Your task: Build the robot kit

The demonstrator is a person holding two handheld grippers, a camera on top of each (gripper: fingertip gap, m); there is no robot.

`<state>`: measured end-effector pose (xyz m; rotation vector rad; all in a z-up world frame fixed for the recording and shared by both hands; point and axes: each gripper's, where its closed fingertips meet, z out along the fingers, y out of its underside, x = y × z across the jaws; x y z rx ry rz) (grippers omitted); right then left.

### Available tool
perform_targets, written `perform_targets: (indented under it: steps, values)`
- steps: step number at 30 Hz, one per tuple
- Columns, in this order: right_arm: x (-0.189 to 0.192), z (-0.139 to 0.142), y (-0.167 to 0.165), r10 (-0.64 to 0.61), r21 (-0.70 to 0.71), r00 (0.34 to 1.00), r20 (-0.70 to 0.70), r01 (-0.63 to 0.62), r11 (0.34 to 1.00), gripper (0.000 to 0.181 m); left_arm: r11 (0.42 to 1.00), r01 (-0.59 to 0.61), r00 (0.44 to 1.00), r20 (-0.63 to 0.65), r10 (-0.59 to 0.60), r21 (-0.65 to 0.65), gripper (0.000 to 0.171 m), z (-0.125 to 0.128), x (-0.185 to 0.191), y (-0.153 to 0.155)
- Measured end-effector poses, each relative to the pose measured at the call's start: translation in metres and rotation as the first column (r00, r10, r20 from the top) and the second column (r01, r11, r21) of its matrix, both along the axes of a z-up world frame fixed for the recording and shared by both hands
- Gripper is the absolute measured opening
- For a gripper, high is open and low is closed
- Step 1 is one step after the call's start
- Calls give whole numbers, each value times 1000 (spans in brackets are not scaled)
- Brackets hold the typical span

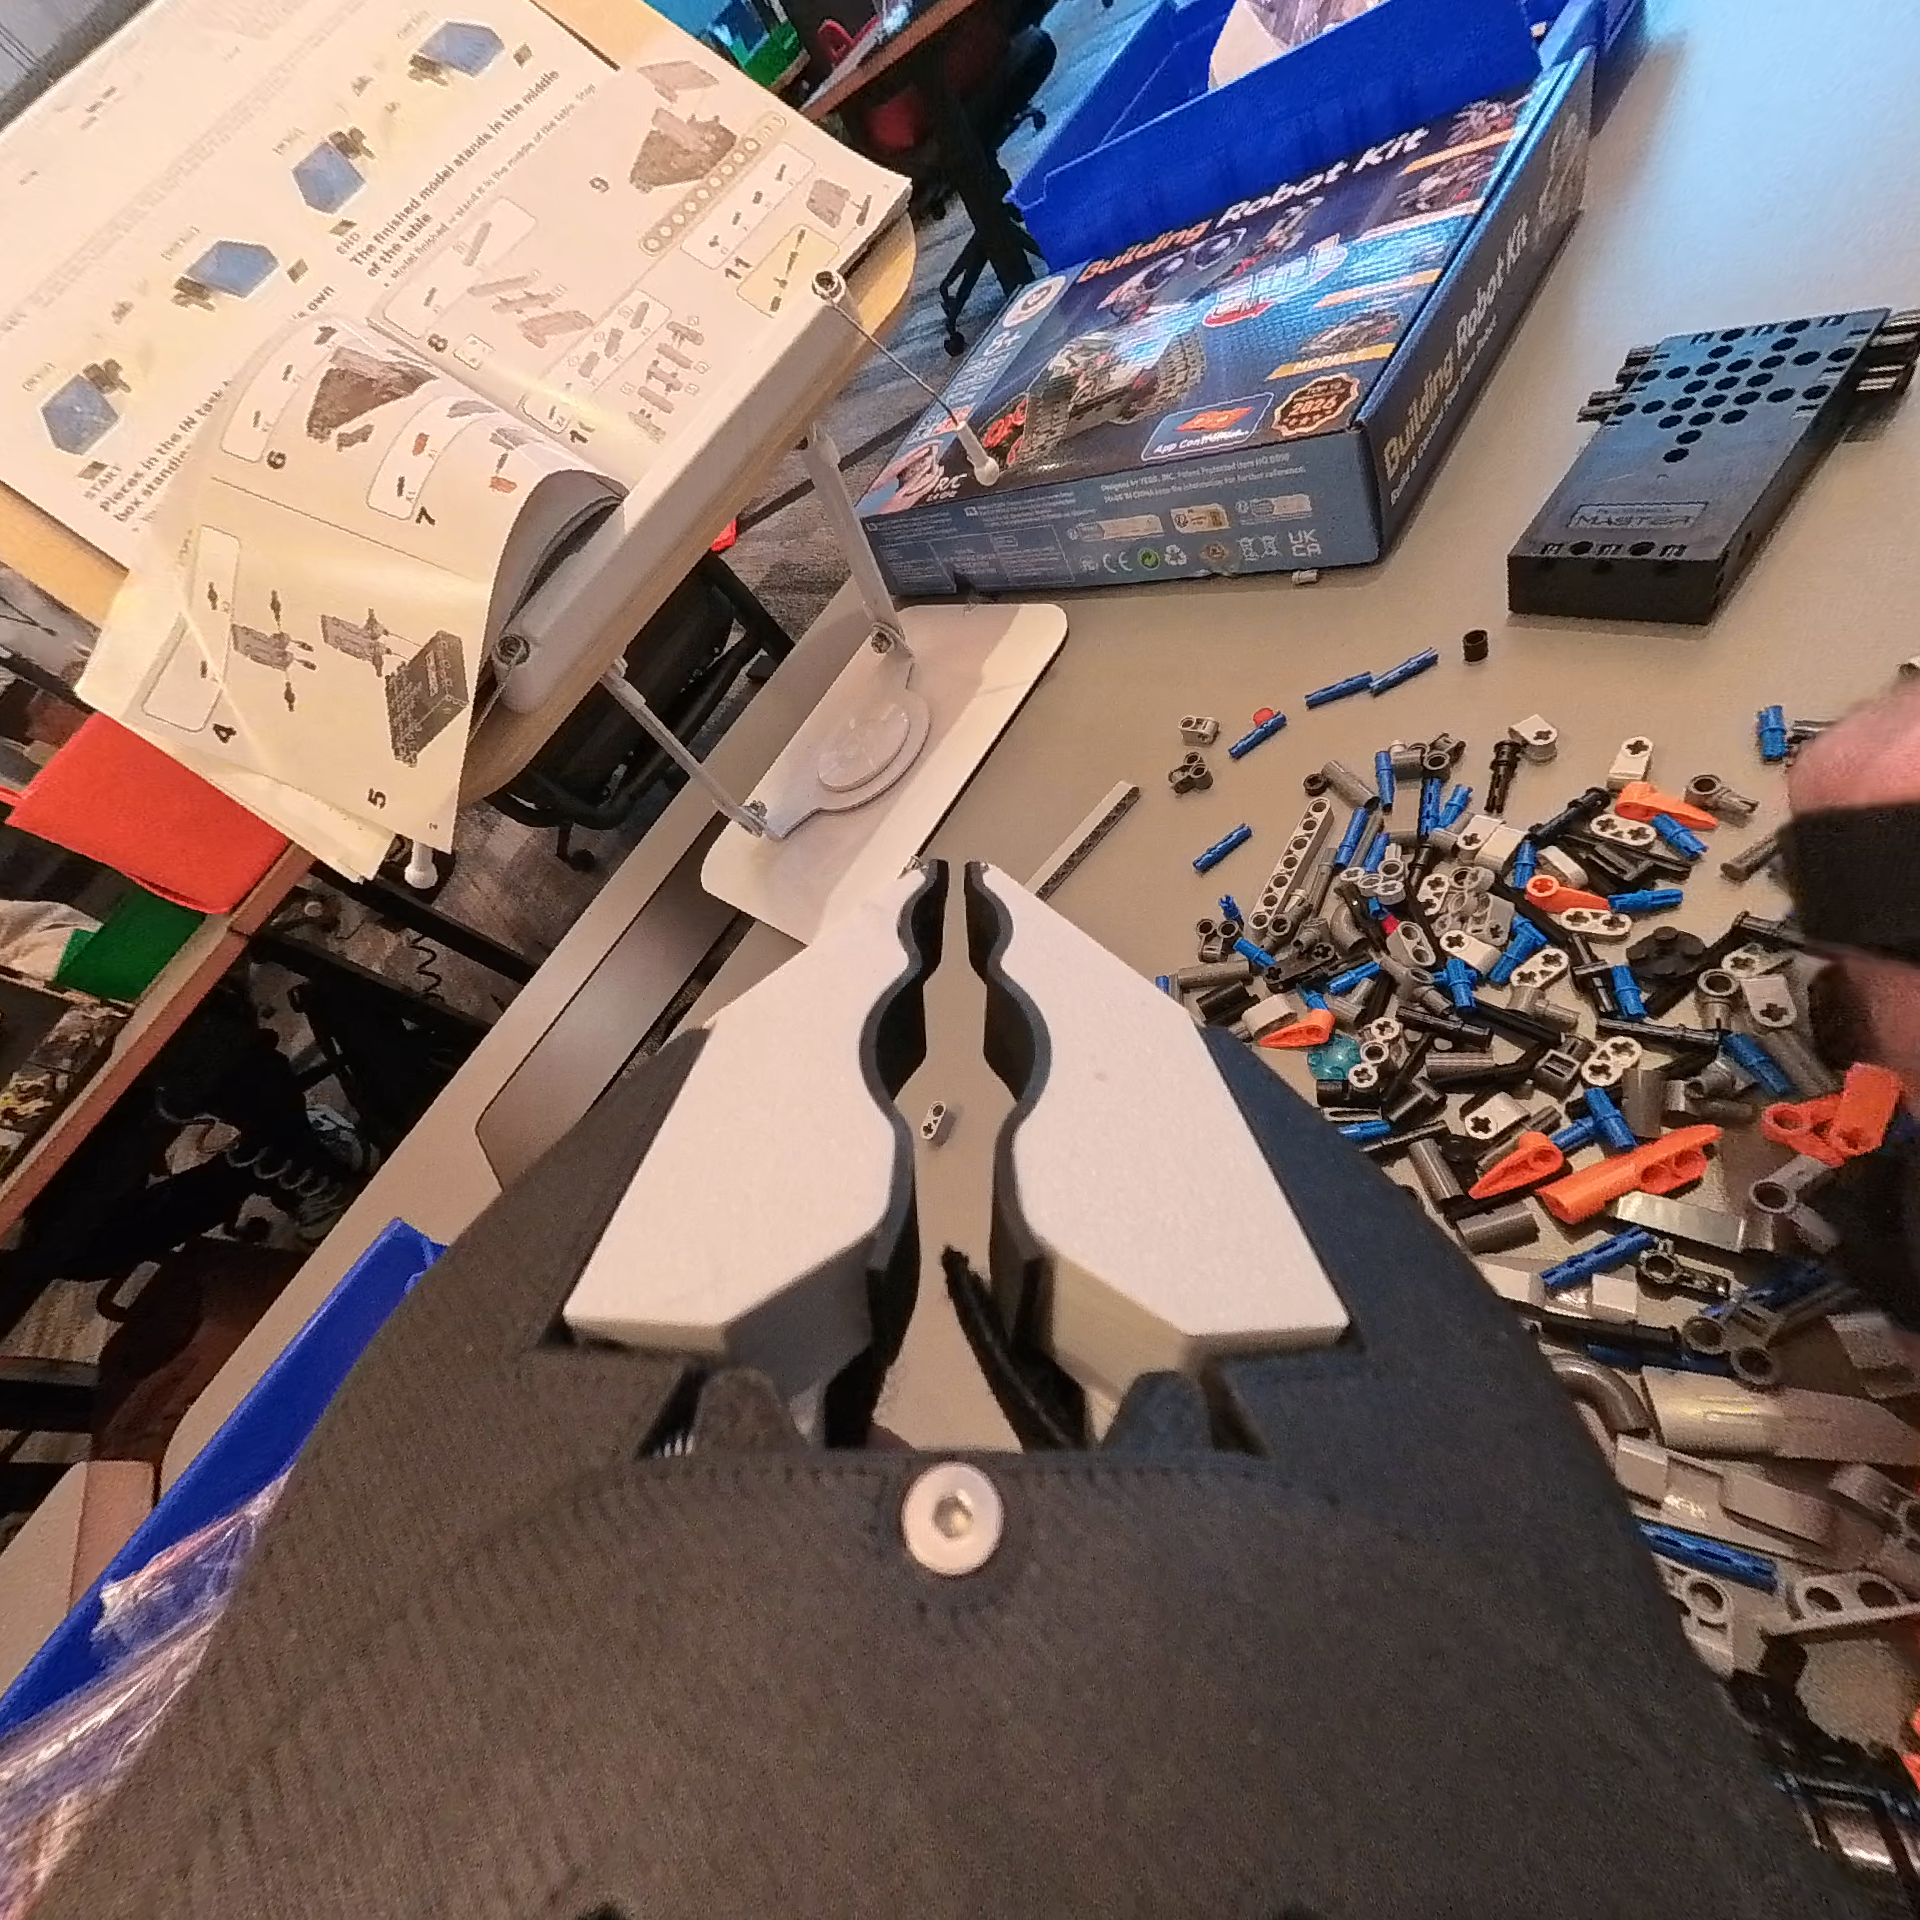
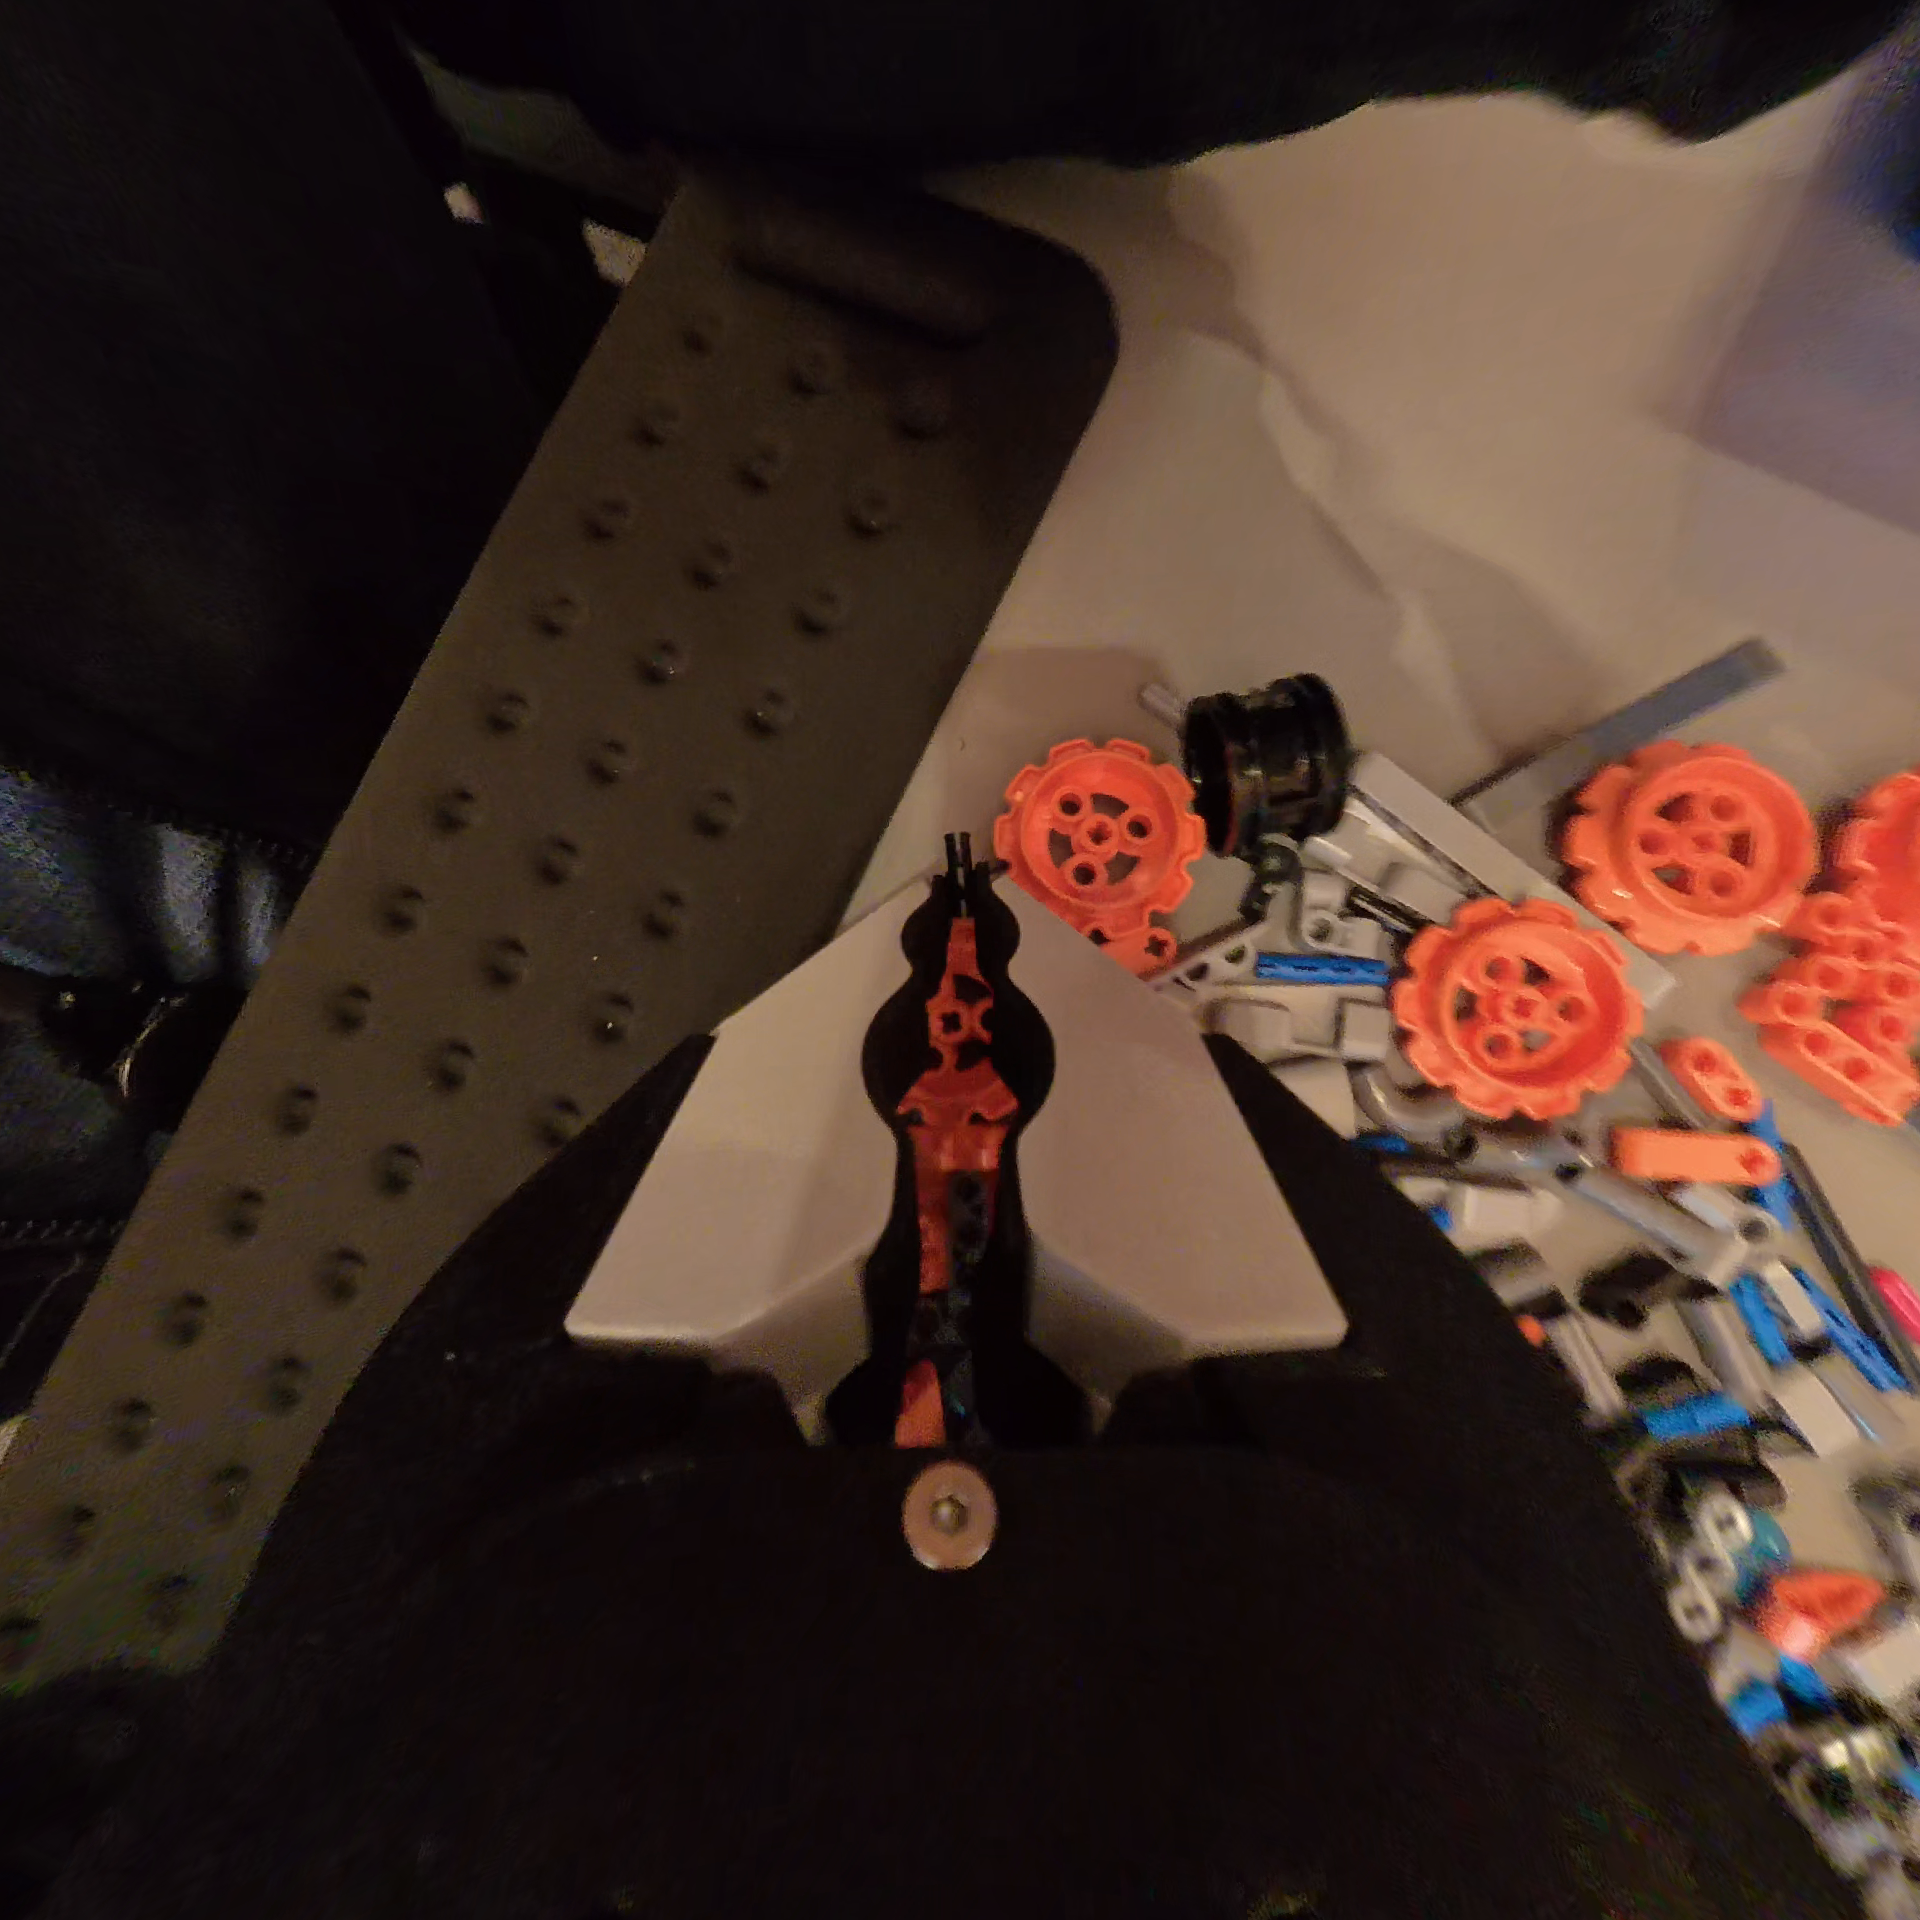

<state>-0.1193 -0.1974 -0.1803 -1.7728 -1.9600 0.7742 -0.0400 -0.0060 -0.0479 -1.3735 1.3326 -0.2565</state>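
In the left wrist view, my left gripper [image 1: 948, 875] hangs over the pale table [image 1: 1195, 644] with its grey fingers [image 1: 790, 1101] nearly together and nothing between them. A tiny grey connector [image 1: 938, 1122] lies on the table below the gap. A pile of blue, grey, black and orange building pieces [image 1: 1538, 997] lies to its right. In the dim right wrist view, my right gripper [image 2: 961, 883] is shut on a small black pin [image 2: 960, 857] that sticks out past the tips. Orange pieces [image 2: 951, 1101] show through the gap below it. An orange toothed wheel [image 2: 1096, 836] lies just right of the tips.
An instruction booklet [image 1: 436, 312] sits on a white stand [image 1: 883, 727] at upper left. A kit box [image 1: 1226, 374], a black perforated block [image 1: 1704, 468] and blue bins [image 1: 1278, 94] stand behind the pile. A gloved hand [image 1: 1860, 862] is at the right edge. A dark studded plate [image 2: 582, 831] lies left of the right gripper, more orange wheels [image 2: 1517, 1008] and a black hub [image 2: 1262, 769] to its right. The left gripper's tips are roughly 25 centimetres from the right gripper's. The right gripper is farther from the tiny grey connector [image 1: 938, 1122], some 30 centimetres, than the left, some 20 centimetres.
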Motion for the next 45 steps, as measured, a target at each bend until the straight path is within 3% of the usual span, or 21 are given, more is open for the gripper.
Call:
perform_targets:
  steps: [5, 11, 15, 21, 28, 45]
  values:
    - [36, 56, 24, -207, -38, 955, -214, 204, 978, 3, 999, 50, 999, 13, -50, -9, 2, 1, 5, -9]
    - [160, 120, 50, -527, -107, 742, -414, 535, 838, 2, 948, 315, 949, -35, -314, 43, 3, -7, 38, -66]
    - [193, 113, 49, -595, -124, 698, -398, 602, 789, 2, 890, 451, 891, -95, -445, 61, 5, -22, 70, -108]
    - [184, 93, 46, -593, -219, 680, -431, 558, 800, 2, 840, 536, 839, -159, -520, 86, 9, -40, 103, -139]
    - [179, 85, 42, -581, -263, 694, -424, 520, 813, 2, 827, 555, 824, -193, -533, 89, 7, -56, 110, -142]
    - [177, 80, 43, -612, -324, 686, -393, 519, 791, 2, 804, 536, 839, -269, -473, 257, 4, -57, 109, -140]
